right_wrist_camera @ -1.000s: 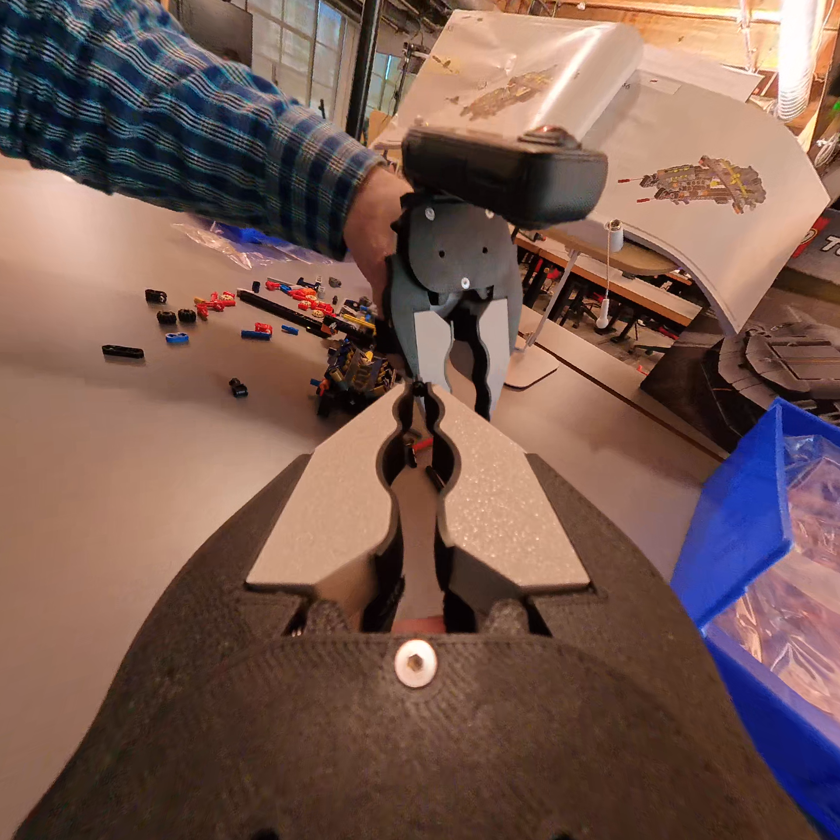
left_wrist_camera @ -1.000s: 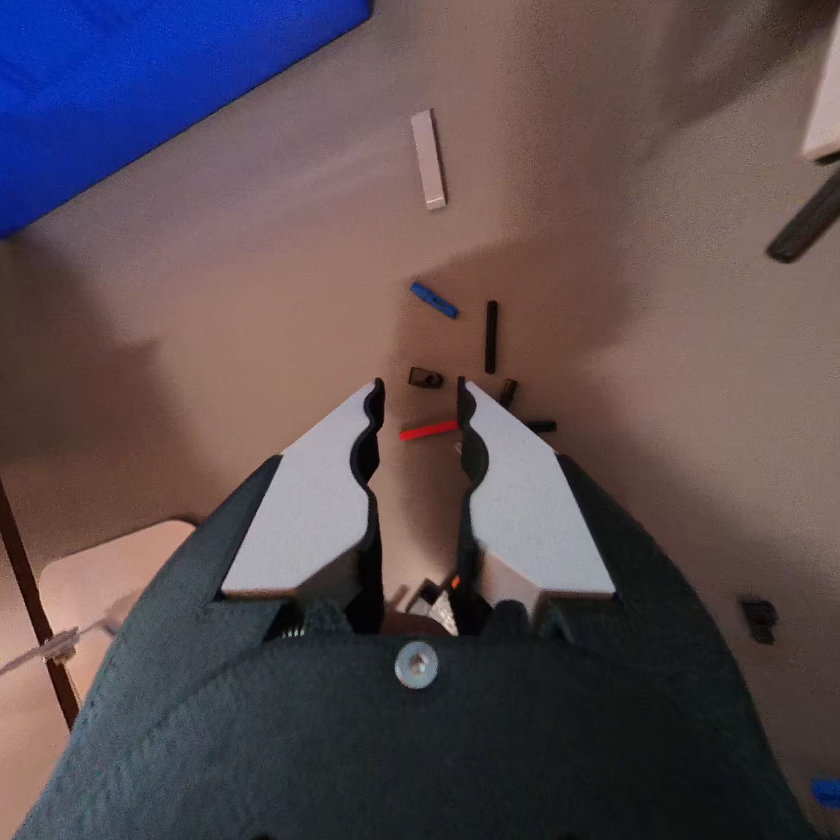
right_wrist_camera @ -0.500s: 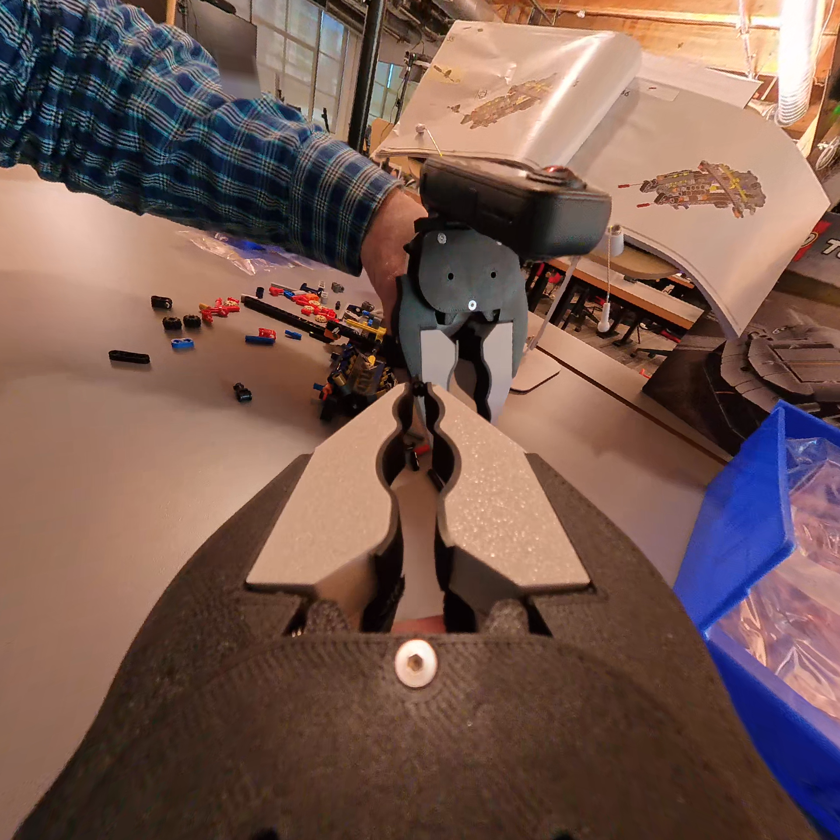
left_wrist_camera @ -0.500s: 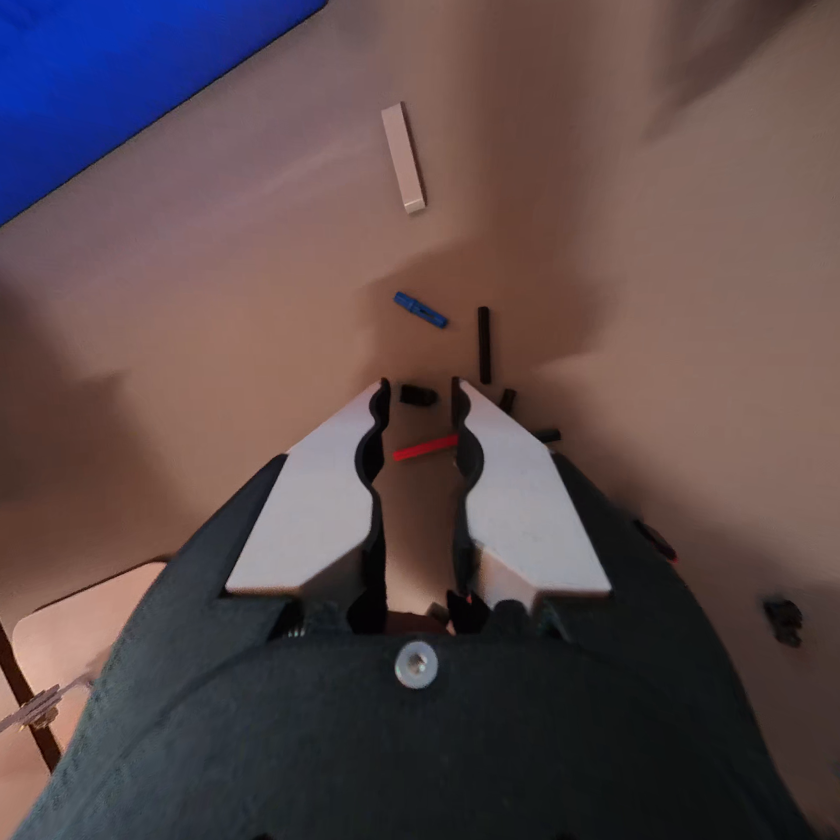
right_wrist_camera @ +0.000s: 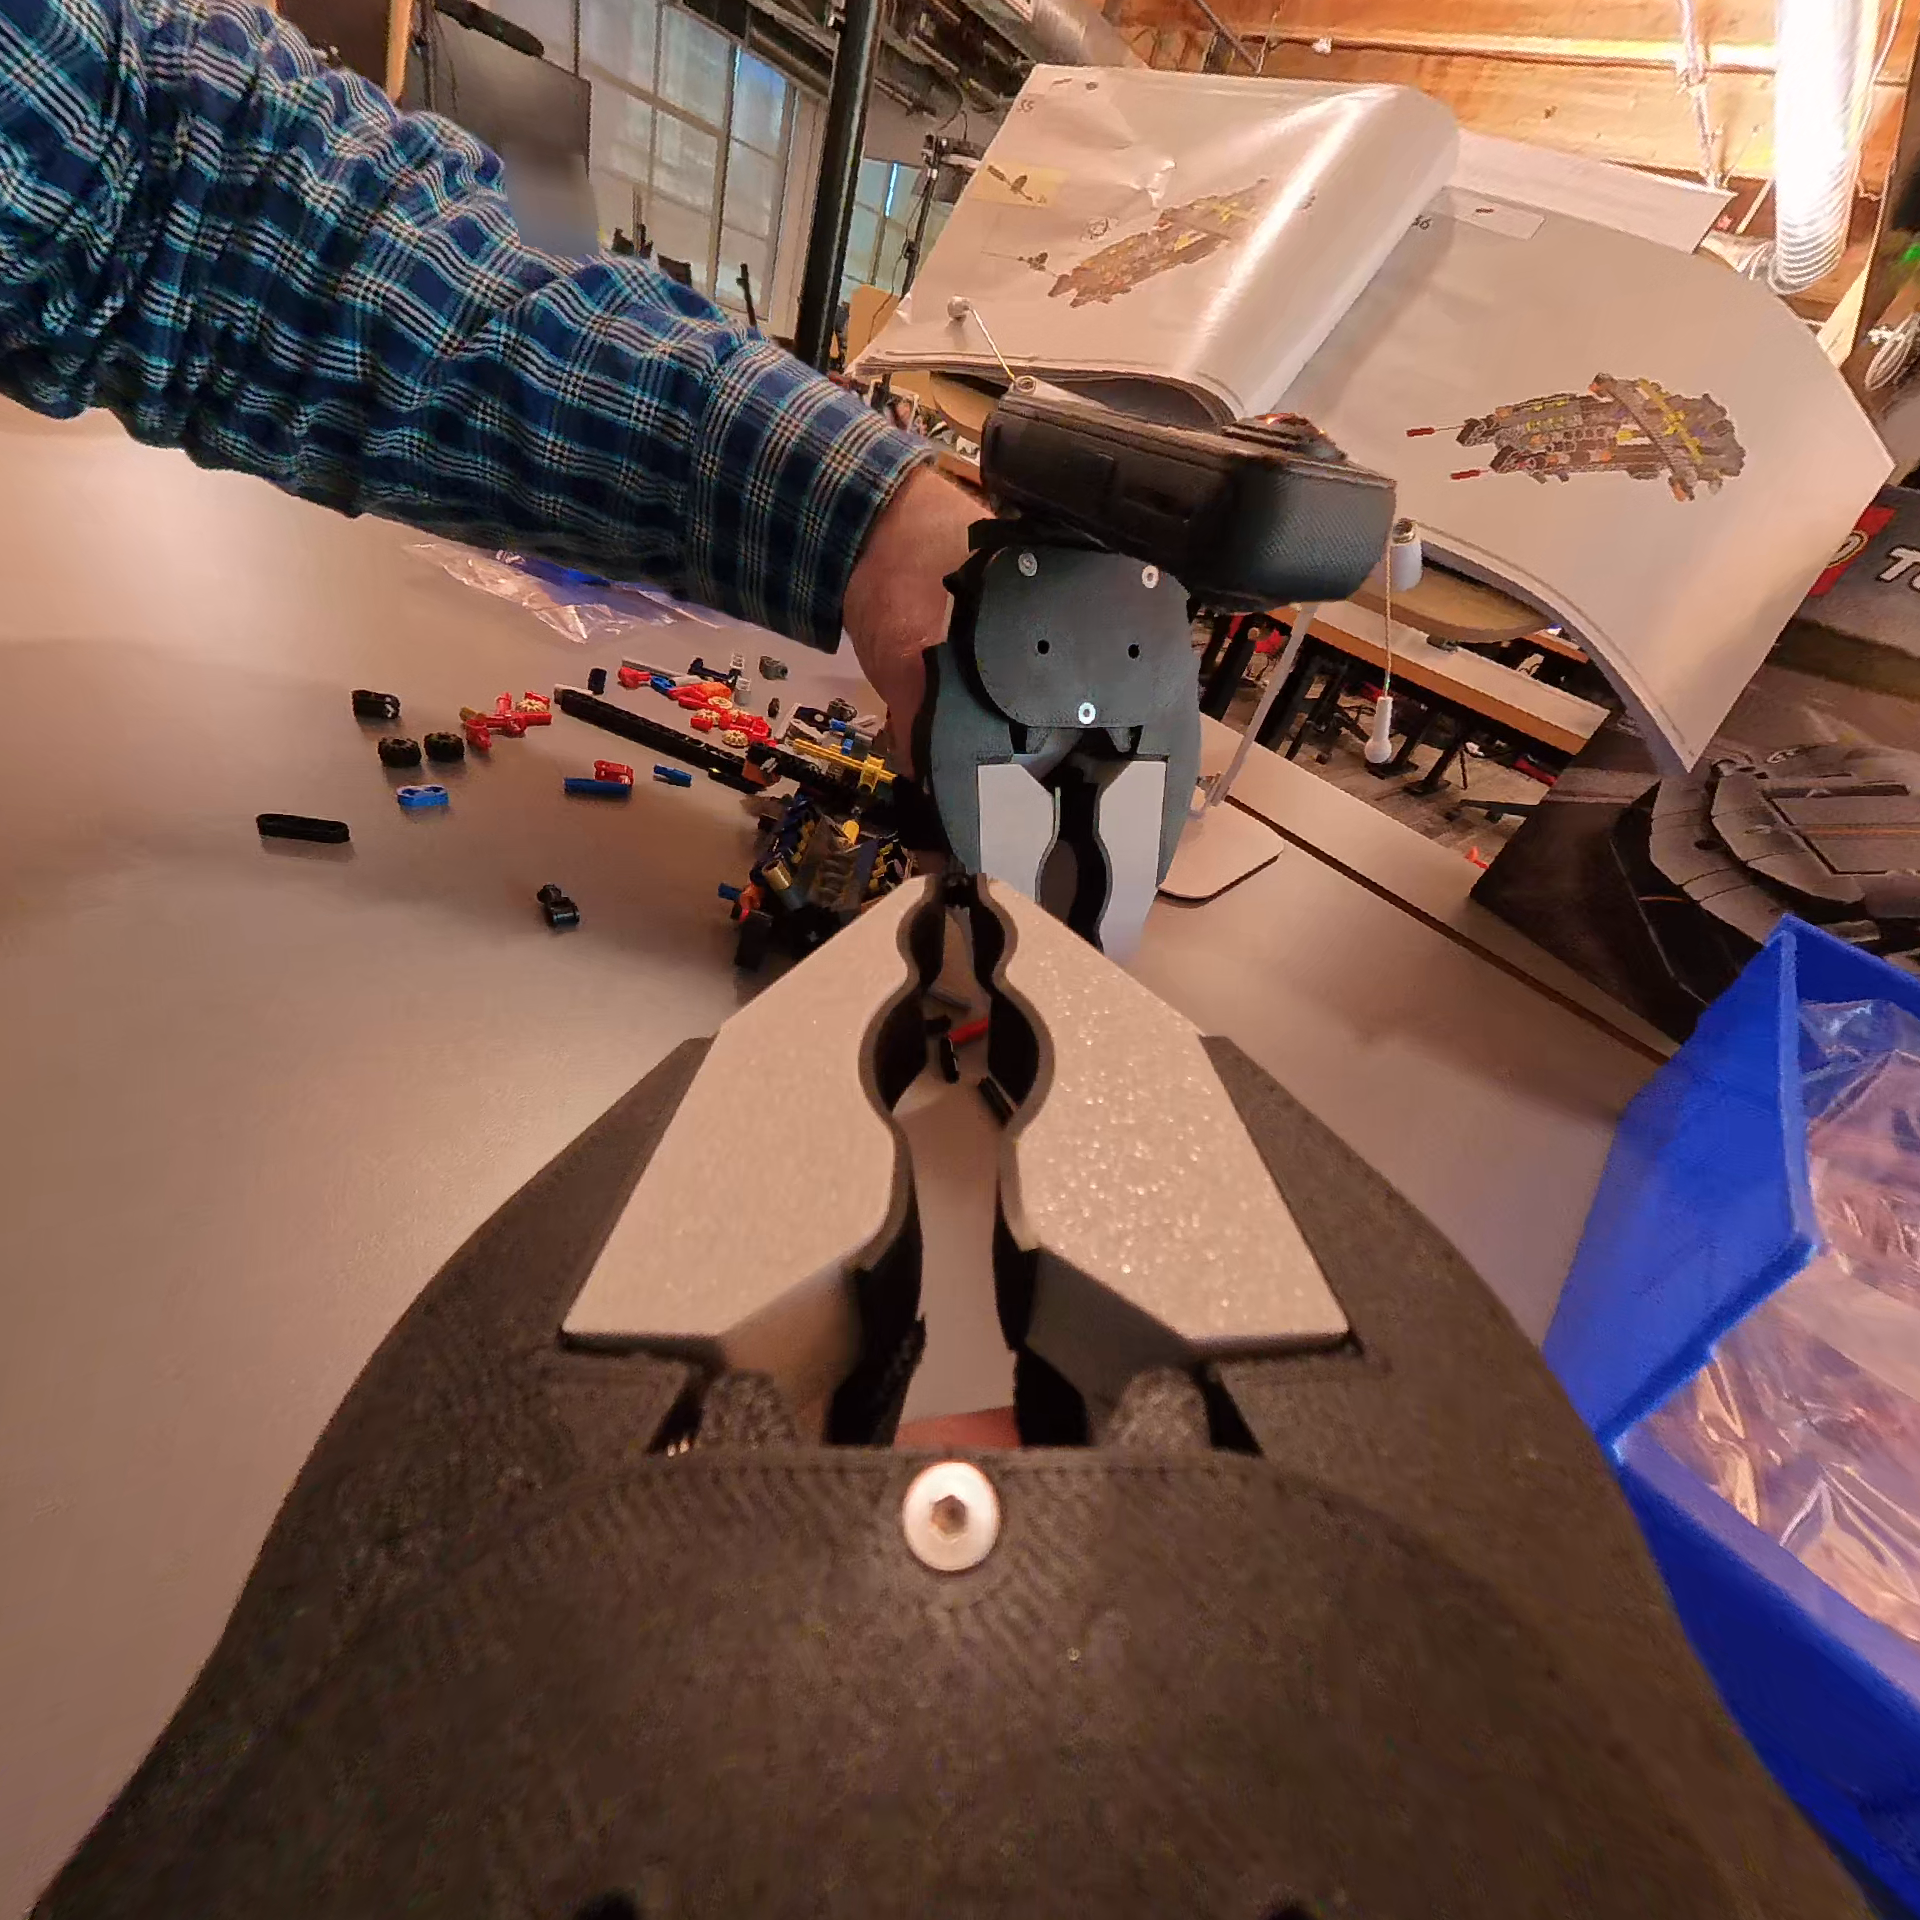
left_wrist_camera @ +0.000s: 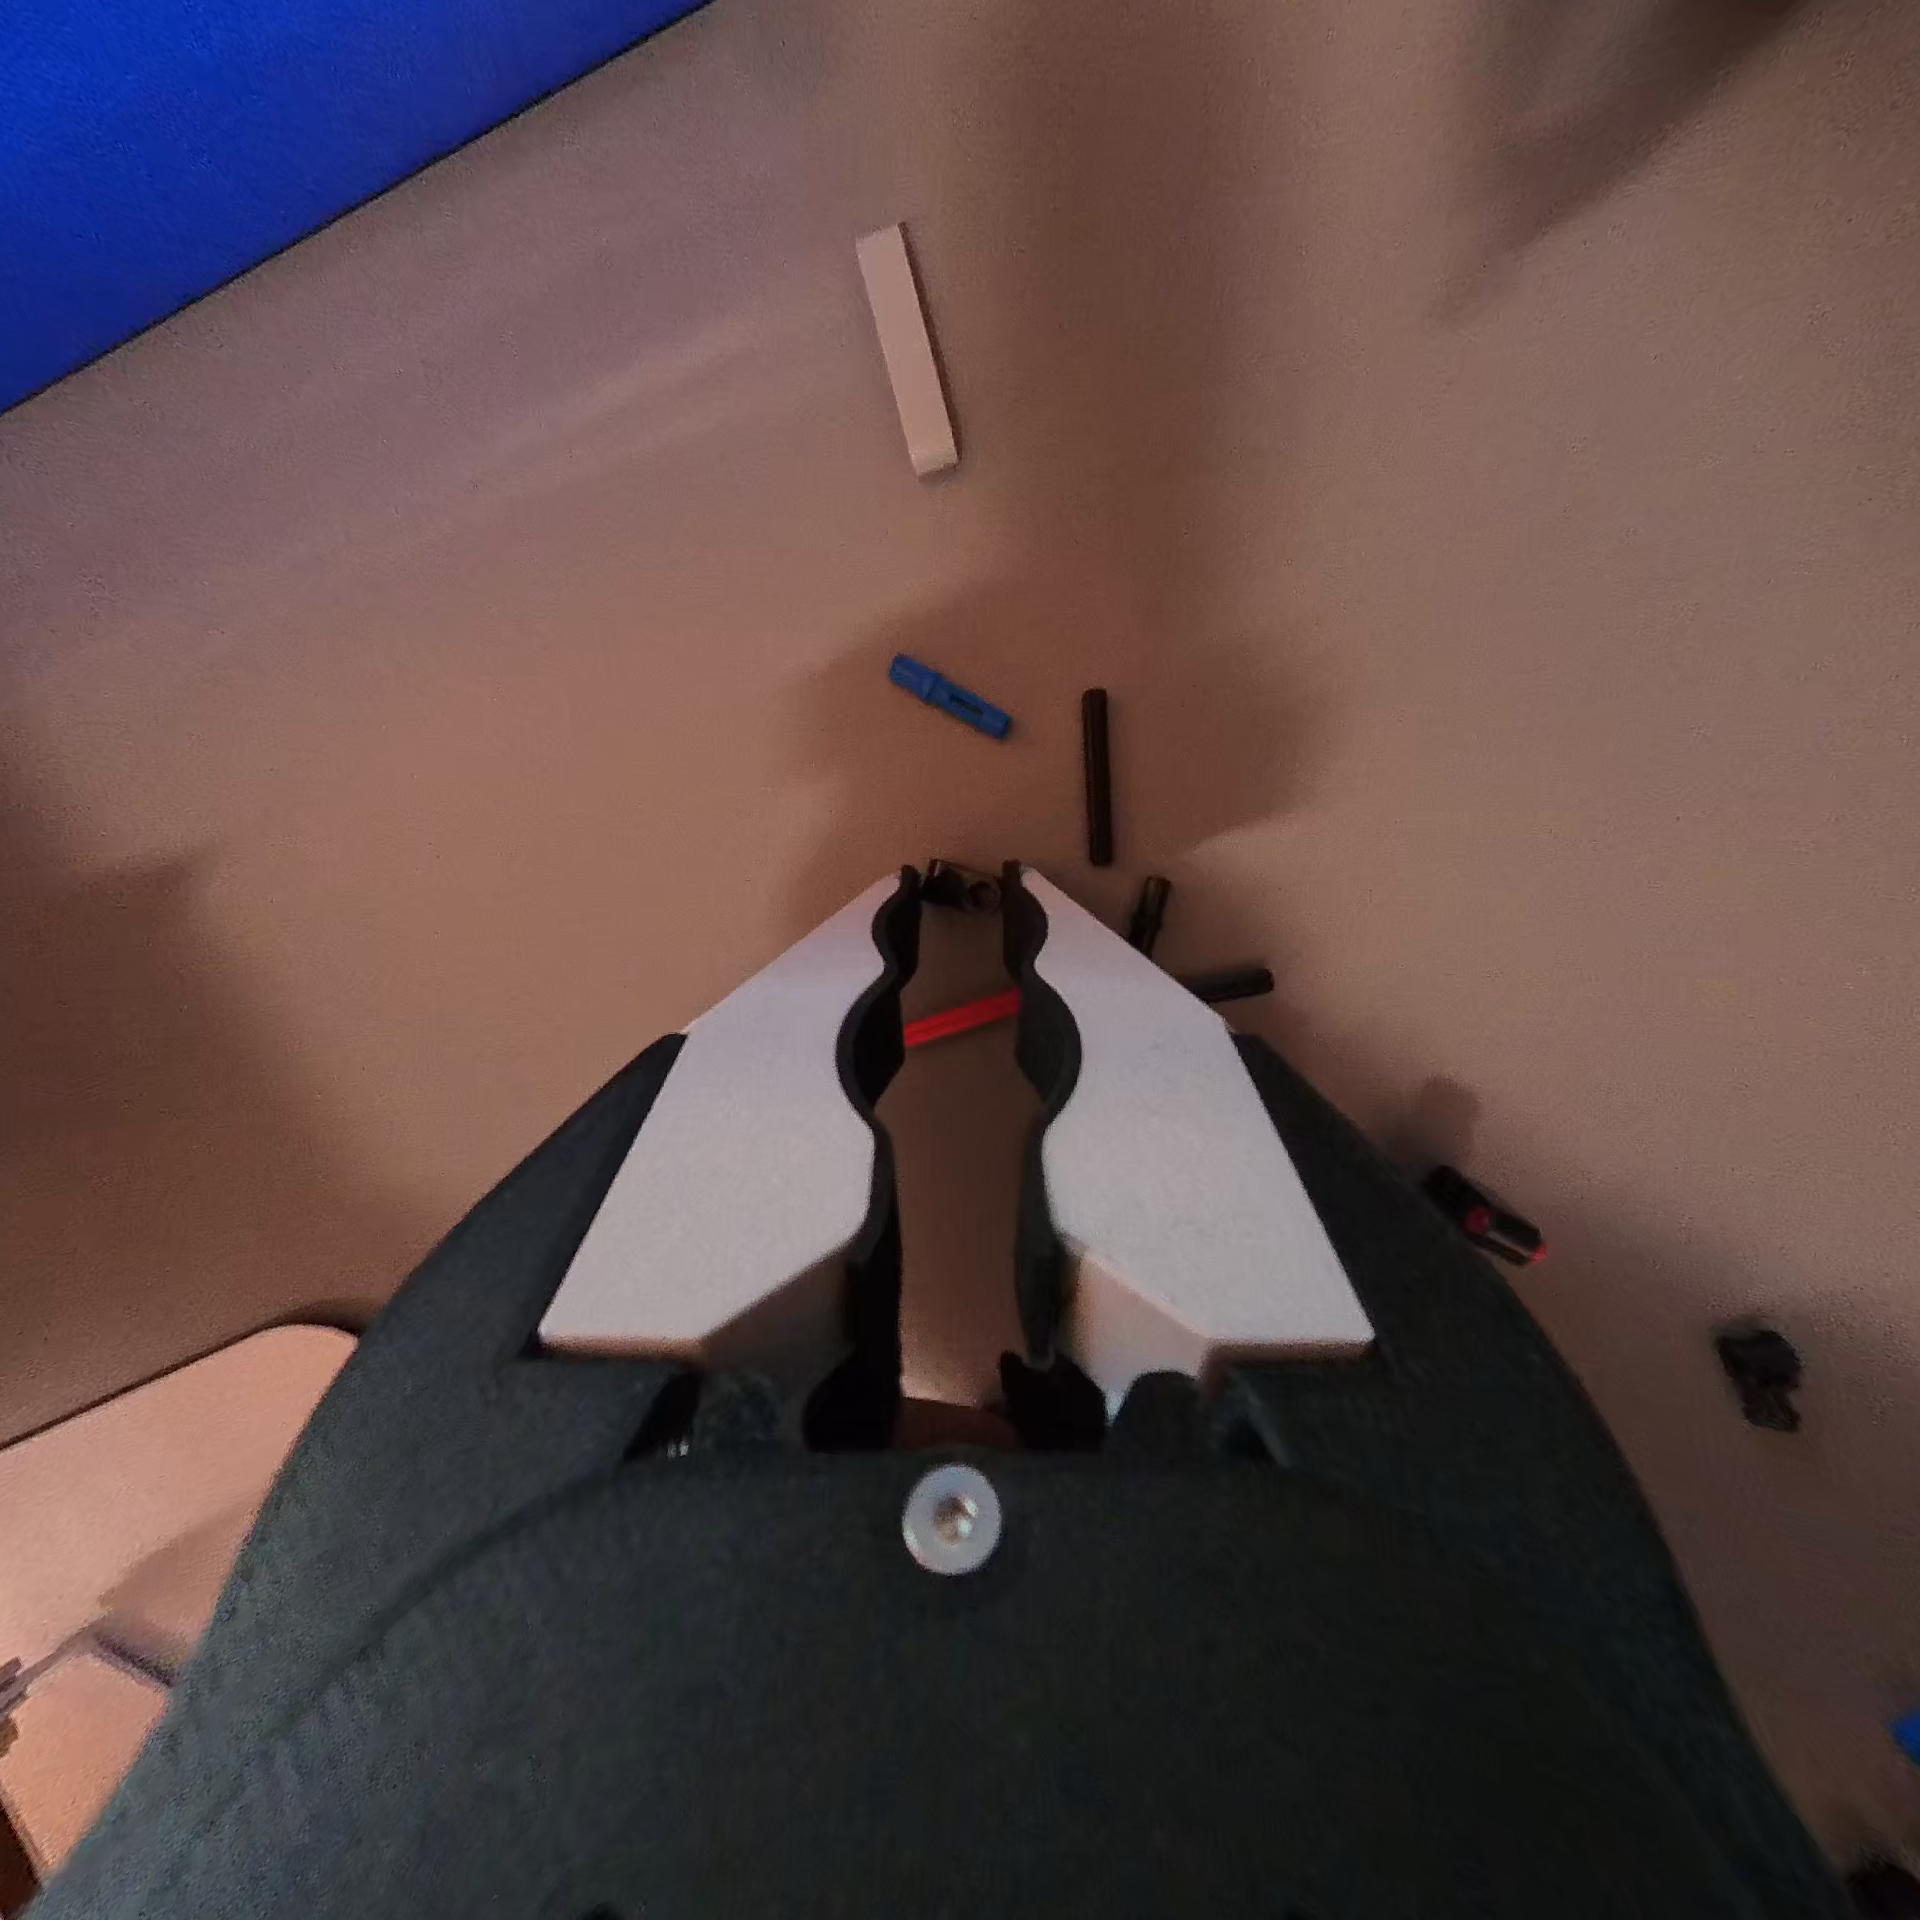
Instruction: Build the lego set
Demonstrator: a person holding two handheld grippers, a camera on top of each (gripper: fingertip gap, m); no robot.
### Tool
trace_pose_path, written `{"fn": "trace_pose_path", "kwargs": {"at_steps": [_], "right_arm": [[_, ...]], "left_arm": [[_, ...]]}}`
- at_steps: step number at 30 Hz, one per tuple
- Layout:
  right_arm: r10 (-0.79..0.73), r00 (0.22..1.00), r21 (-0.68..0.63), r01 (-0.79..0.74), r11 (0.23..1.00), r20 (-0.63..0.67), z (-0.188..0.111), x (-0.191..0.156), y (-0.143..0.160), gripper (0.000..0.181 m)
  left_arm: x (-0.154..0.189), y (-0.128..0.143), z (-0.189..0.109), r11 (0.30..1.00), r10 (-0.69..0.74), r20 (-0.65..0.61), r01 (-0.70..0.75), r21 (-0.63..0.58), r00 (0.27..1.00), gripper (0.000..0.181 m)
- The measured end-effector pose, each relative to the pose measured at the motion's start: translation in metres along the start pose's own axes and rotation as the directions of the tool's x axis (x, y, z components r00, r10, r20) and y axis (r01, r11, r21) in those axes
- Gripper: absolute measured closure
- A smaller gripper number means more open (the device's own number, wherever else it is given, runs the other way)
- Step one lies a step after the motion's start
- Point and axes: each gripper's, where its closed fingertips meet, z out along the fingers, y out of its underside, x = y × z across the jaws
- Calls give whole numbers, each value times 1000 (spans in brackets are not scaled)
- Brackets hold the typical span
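We find the left tool (left_wrist_camera: 961, 883) pointed down at the bench (left_wrist_camera: 416, 675), tips nearly closed around a small black piece (left_wrist_camera: 954, 886). The right tool (right_wrist_camera: 961, 891) appears clenched on another black bit (right_wrist_camera: 954, 888). Risk: shallow tip grip lets the piece pop out among loose pins.

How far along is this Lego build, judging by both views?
Done: one small multicoloured sub-assembly stands on the table. In hand: the right tongs seem shut on a tiny black piece; the left tongs bracket a black connector, grip unclear. Left: many loose parts lie unused.
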Motion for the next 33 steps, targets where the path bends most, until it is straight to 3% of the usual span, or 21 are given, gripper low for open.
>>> {"fn": "trace_pose_path", "kwargs": {"at_steps": [6,13,22,28,33], "right_arm": [[3,1000,-6,-3,1000,1,0,1,2,179],[-23,1000,-18,24,1000,9,2,-2,4,179],[-61,998,-69,63,996,29,8,-10,11,178],[-70,993,-99,79,992,93,17,-34,-1,179],[-85,989,-146,103,984,121,21,-51,-14,179]], "left_arm": [[-4,-3,-7,999,-36,46,34,42,998,168],[5,3,-53,989,-105,169,86,118,980,168],[73,33,-111,961,-242,302,184,207,922,169],[119,57,-112,910,-386,283,313,271,878,168],[149,57,-95,911,-385,265,319,260,884,168]]}}
